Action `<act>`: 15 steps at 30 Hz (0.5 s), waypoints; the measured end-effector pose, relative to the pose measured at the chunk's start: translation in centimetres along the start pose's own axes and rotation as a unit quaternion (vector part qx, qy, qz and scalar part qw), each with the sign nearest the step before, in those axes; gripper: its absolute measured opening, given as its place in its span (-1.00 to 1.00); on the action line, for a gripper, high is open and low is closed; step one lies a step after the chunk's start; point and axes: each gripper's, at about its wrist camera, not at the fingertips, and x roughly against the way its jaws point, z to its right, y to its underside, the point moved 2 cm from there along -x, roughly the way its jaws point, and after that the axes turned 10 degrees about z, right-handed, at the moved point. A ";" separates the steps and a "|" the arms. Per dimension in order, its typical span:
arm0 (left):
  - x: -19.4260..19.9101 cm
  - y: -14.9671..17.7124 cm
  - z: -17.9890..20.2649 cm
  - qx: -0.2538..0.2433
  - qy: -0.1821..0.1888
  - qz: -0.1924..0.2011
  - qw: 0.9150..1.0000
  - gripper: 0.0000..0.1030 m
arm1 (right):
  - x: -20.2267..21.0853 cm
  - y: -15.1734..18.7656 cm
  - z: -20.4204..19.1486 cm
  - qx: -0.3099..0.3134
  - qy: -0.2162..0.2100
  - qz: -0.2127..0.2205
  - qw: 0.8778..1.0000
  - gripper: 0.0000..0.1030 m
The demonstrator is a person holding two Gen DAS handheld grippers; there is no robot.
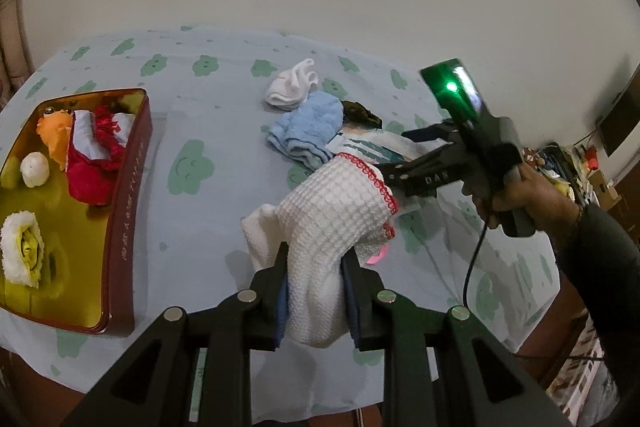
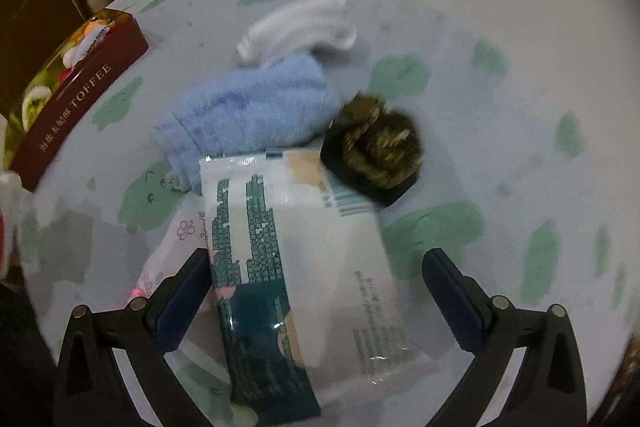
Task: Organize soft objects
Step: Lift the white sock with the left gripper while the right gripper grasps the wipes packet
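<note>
Over the near edge of the surface (image 1: pixel 224 131), in my left wrist view, my left claw (image 1: pixel 316 291) is clamped on a white waffle-knit cloth (image 1: pixel 332 223) with red stitched trim, its blue pads pressing the bunched fabric from both sides so that the cloth hangs above the pale blue cover printed with green smiling clouds. Toward the left edge sits a dark red tin (image 1: pixel 124 211) with a gold inside, and in it I see a red and white fabric piece (image 1: pixel 94 163), an orange soft toy (image 1: pixel 56 135), a small white ball (image 1: pixel 35 169) and a white fluffy ring with a yellow middle (image 1: pixel 22 251). Near the far edge lies a folded white sock (image 1: pixel 294 85), with a light blue towel (image 1: pixel 308 133) touching it on the near side and a dark scrunchie (image 1: pixel 360 113) just beside the towel. My right claw (image 1: pixel 404 163) reaches in from the right edge, held in a hand (image 1: pixel 520 195) with a dark sleeve, above a printed packet that the cloth partly hides. From my right wrist view, blurred by motion, my right claw (image 2: pixel 316 291) stands wide apart with a clear plastic packet printed in teal (image 2: pixel 296 267) lying between the fingers; neither pad touches it. A pink flowered wrapper (image 2: pixel 176 247) pokes out under the packet's left side. Beyond the packet lie the light blue towel (image 2: pixel 248 111), the white sock (image 2: pixel 296 23) and the scrunchie (image 2: pixel 380 143), which touches the packet's far corner. The tin (image 2: pixel 76 107), lettered TOFFEE, sits at the left edge.
</note>
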 end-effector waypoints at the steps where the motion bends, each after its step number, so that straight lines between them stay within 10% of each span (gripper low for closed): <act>1: -0.1 0.0 0.0 0.000 0.001 -0.001 1.000 -0.54 | -0.5 0.1 0.2 -0.007 -0.006 -0.011 1.000 0.98; 5: -0.2 0.0 -0.2 0.003 0.000 0.000 1.000 -0.53 | 0.5 0.2 -0.1 -0.015 -0.026 0.016 0.999 0.37; 15: 0.4 0.1 -0.1 0.009 0.003 0.001 1.000 -0.51 | 5.8 2.3 0.3 -0.078 -0.005 0.087 0.993 0.23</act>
